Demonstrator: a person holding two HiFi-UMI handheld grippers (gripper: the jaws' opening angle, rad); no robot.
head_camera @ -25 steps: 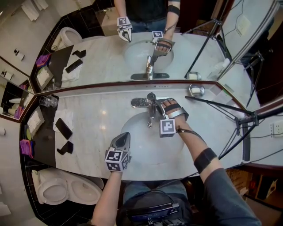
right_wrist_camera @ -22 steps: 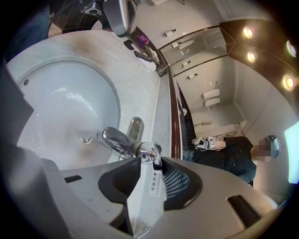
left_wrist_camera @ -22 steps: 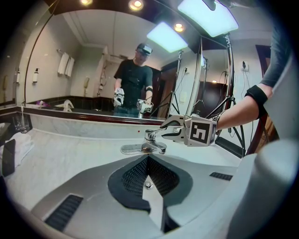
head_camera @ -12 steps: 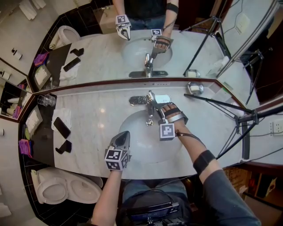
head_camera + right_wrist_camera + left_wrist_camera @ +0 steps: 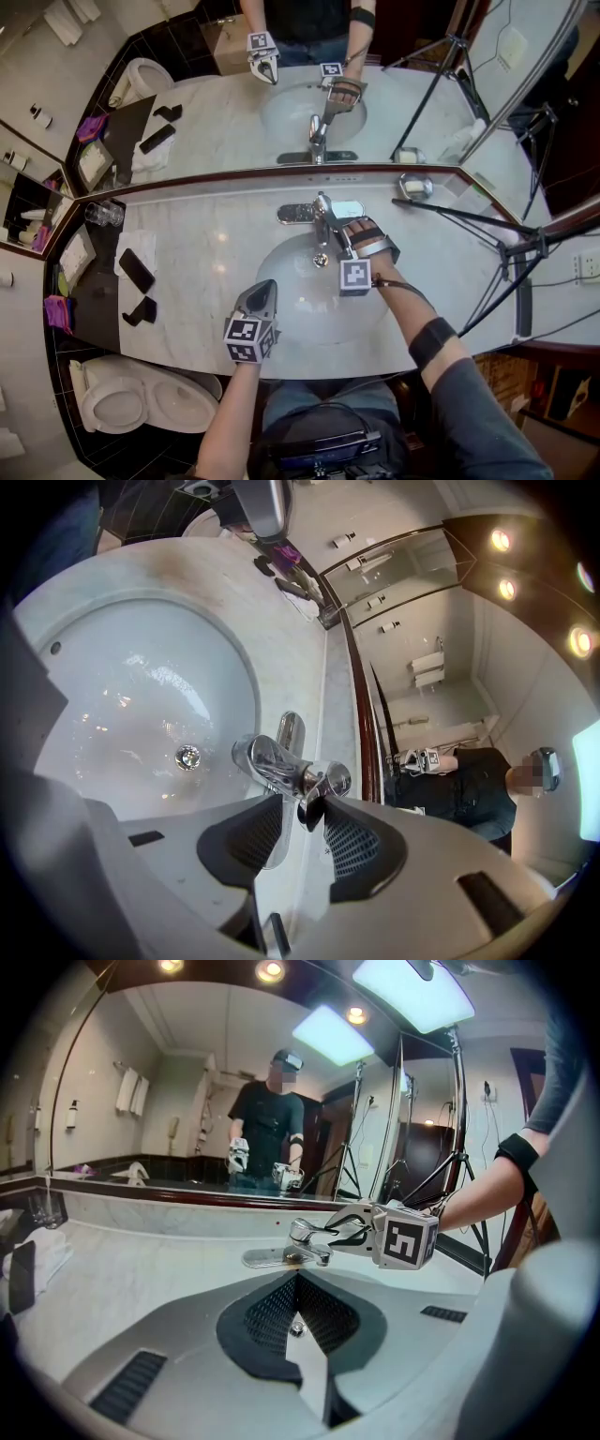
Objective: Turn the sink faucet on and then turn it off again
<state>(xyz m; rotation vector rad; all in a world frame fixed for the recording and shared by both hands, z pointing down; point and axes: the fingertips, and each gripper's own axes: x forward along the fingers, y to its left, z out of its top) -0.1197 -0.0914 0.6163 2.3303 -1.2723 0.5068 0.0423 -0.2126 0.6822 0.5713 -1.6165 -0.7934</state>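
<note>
The right gripper [image 5: 335, 229] has drawn a little toward the near edge of the counter [image 5: 216, 244] since the earlier frame, while the left gripper [image 5: 266, 287] has kept its place.

At the far left of the marble counter stands 1 glass [image 5: 103, 215], and nearer lies a black phone [image 5: 136, 270] on a white cloth. The left gripper hovers over the near left part of the basin [image 5: 291, 272], pointing at the faucet [image 5: 317, 217]. Its 2 jaws meet at the tips with nothing between them.

The faucet sits at the far rim of the basin, just in front of the mirror [image 5: 281, 112], with its spout reaching over the bowl. The right gripper comes in from the right, and its jaws stand narrow, clamped on the faucet's lever [image 5: 281, 766]. Right of it, near the mirror, rests a soap dish [image 5: 415, 188].
</note>
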